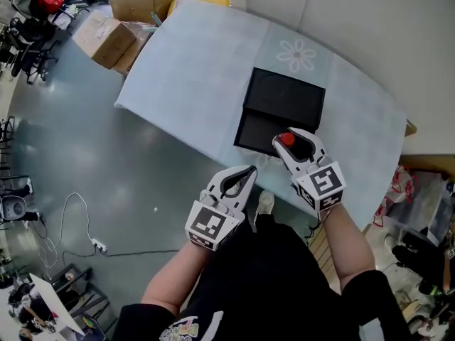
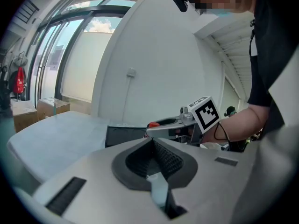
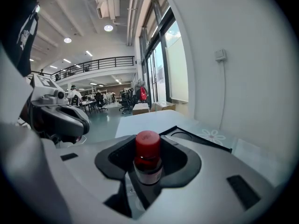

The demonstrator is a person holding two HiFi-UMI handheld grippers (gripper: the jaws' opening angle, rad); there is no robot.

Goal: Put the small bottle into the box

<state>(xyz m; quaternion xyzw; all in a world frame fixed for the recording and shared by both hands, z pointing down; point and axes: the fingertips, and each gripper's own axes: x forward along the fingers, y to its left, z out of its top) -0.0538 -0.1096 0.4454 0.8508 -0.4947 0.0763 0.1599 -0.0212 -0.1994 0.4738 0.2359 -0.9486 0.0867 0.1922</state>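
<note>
A small bottle (image 3: 148, 158) with a red cap (image 1: 286, 139) and a white label stands upright between the jaws of my right gripper (image 1: 295, 148), which is shut on it. The gripper holds it over the near edge of the black box (image 1: 283, 112), which lies open on the table with its lid flat behind it. That box (image 3: 196, 136) shows just beyond the bottle in the right gripper view. My left gripper (image 1: 238, 183) hangs off the table's near edge, left of the right one, shut with nothing in it. The red cap (image 2: 153, 124) also peeks past the right gripper (image 2: 168, 127).
The table wears a pale blue cloth (image 1: 199, 69) with a white flower print (image 1: 297, 54). Cardboard boxes (image 1: 121, 20) sit on the floor beyond its far left corner. A cable (image 1: 78, 219) lies on the grey floor at left. A white wall (image 1: 370, 13) runs behind the table.
</note>
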